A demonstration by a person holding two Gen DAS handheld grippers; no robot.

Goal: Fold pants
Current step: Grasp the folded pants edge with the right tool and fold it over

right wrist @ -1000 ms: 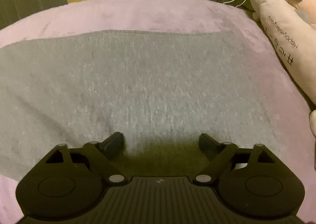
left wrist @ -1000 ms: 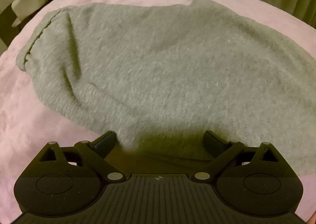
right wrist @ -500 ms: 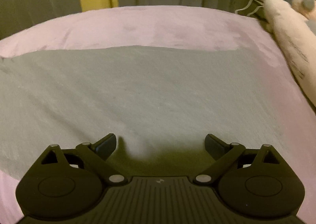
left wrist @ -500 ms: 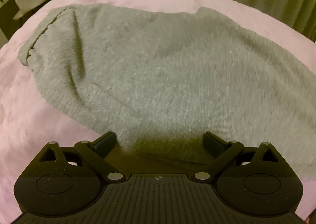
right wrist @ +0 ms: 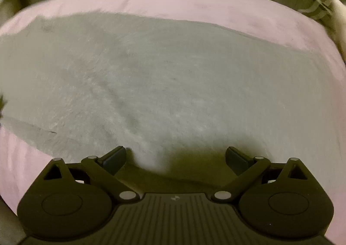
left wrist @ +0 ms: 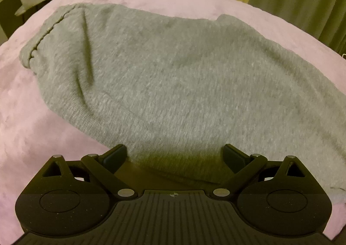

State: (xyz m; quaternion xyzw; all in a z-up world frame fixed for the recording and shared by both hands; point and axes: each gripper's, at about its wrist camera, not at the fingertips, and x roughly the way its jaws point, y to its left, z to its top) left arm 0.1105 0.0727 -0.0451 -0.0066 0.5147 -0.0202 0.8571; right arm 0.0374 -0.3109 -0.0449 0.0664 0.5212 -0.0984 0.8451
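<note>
Grey pants [left wrist: 183,85] lie flat on the pink blanket [left wrist: 26,128], right ahead of both wide-open, empty grippers, left gripper [left wrist: 175,155] and right gripper [right wrist: 176,156]. Near hem sits between the fingers; bare blanket all around.

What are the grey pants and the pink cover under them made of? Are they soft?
The grey pants look like soft knit cotton, sweatpants cloth: fine ribbed rows show near the left gripper, and the waistband is gathered. The pink cover looks like fuzzy fleece or plush, with a matte, mottled nap. Both seem soft, though pictures can't confirm it.
</note>
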